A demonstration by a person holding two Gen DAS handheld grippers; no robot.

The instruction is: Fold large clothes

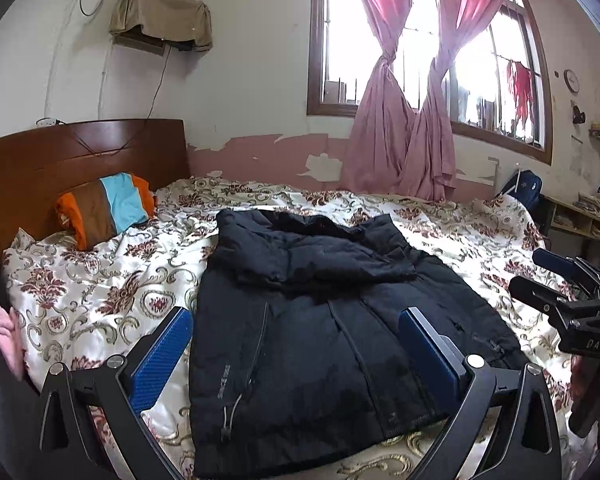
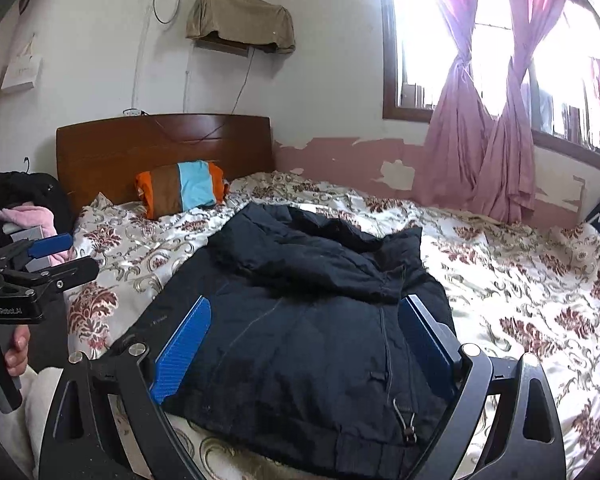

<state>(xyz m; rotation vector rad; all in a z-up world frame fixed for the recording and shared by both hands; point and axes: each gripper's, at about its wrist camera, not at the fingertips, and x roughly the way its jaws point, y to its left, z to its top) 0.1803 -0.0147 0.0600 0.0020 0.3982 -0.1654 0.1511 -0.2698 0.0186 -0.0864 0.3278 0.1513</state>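
A large black padded jacket point(image 1: 324, 320) lies flat on the bed, hem toward me, sleeves folded in over the chest, hood end far. It also shows in the right wrist view point(image 2: 300, 320). My left gripper point(image 1: 296, 320) is open and empty, hovering above the jacket's lower left part, its blue pads point(image 1: 160, 360) wide apart. My right gripper point(image 2: 304, 312) is open and empty, above the jacket's lower right part. The right gripper also shows at the right edge of the left wrist view point(image 1: 540, 276), and the left gripper at the left edge of the right wrist view point(image 2: 72, 256).
The bed has a white floral quilt point(image 1: 100, 288), a wooden headboard point(image 1: 80, 152) and a striped orange, brown and blue pillow point(image 1: 108, 208). Pink curtains point(image 1: 400, 128) hang at the window behind. Pink clothes point(image 2: 32, 216) sit left of the bed; shelves point(image 1: 580, 220) stand at right.
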